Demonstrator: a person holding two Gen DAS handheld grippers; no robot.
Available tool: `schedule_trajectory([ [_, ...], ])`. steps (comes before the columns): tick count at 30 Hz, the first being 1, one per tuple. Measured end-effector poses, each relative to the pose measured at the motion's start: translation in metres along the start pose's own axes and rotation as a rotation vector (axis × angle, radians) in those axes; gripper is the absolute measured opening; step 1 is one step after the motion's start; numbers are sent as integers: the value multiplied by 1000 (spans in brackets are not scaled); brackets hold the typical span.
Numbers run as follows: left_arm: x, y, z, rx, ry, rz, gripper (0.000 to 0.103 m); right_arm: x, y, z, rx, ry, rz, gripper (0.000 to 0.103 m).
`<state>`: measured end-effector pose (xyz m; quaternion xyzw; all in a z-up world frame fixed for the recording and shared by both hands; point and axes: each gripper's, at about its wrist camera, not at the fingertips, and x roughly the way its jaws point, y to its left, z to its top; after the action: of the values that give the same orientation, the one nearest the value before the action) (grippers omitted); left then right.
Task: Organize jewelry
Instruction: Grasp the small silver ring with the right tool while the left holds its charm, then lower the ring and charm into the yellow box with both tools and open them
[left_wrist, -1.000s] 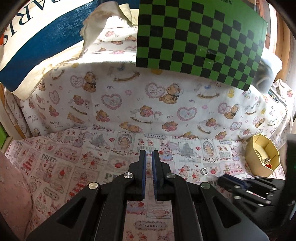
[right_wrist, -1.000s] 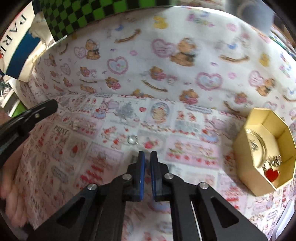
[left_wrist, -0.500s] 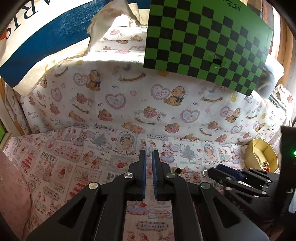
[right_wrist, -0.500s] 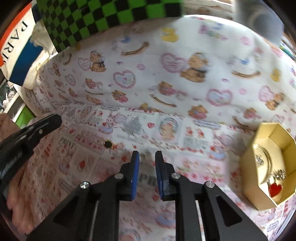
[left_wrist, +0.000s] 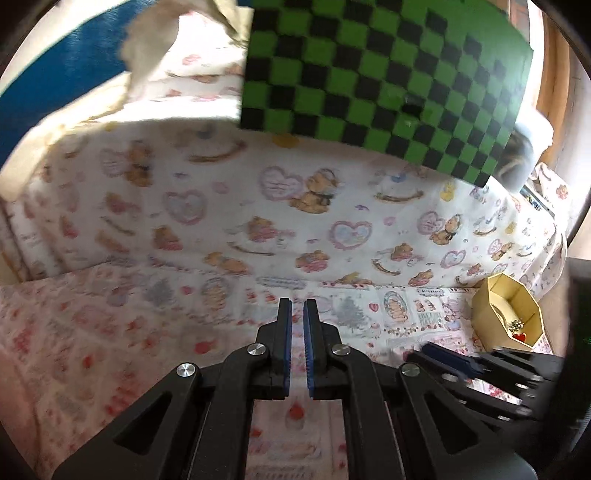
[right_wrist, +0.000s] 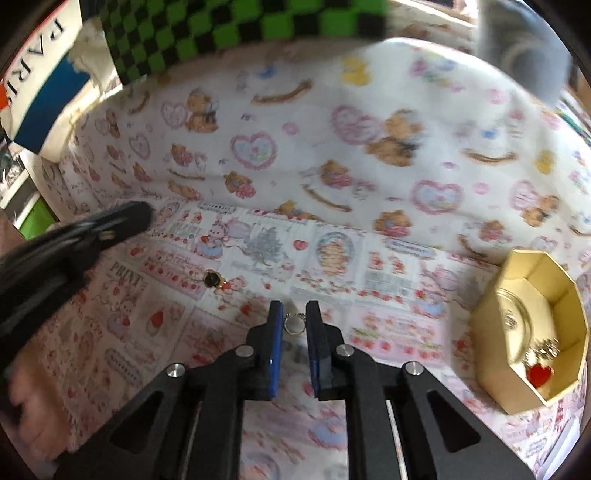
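In the right wrist view my right gripper (right_wrist: 294, 314) is open, its blue pads on either side of a small silver ring (right_wrist: 294, 325) lying on the printed cloth, not touching it. A small dark round jewel (right_wrist: 211, 279) lies to the left. A gold octagonal box (right_wrist: 532, 336) at the right holds a red heart piece (right_wrist: 540, 373) and silver pieces. My left gripper (left_wrist: 297, 314) is nearly shut and empty above the cloth; it shows at the left in the right wrist view (right_wrist: 110, 225). The box also shows in the left wrist view (left_wrist: 508, 314).
A printed cloth (right_wrist: 258, 258) covers the surface and rises as a back wall. A green and black checkered board (left_wrist: 388, 74) stands above it. A blue and white bag (right_wrist: 40, 92) is at the far left.
My right gripper has opened and moved forward so the ring lies between its pads. The left gripper has shifted left and back, with blur in its view.
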<state>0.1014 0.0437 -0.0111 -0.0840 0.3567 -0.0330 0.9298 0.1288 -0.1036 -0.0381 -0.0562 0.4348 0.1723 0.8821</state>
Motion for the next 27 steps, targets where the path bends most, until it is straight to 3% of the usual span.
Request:
schedule_trajectory([
  [6,22,-11,-6,18,82,-101,5,-36,-31,-14,3,-52,17,11],
  [19,42,-27,-23,77,145,-41,6,-73,-94,-32,116,-145,68,11],
  [27,48,-31,-26,93,157,-21,7,-90,-112,-36,144,-167,91,11],
])
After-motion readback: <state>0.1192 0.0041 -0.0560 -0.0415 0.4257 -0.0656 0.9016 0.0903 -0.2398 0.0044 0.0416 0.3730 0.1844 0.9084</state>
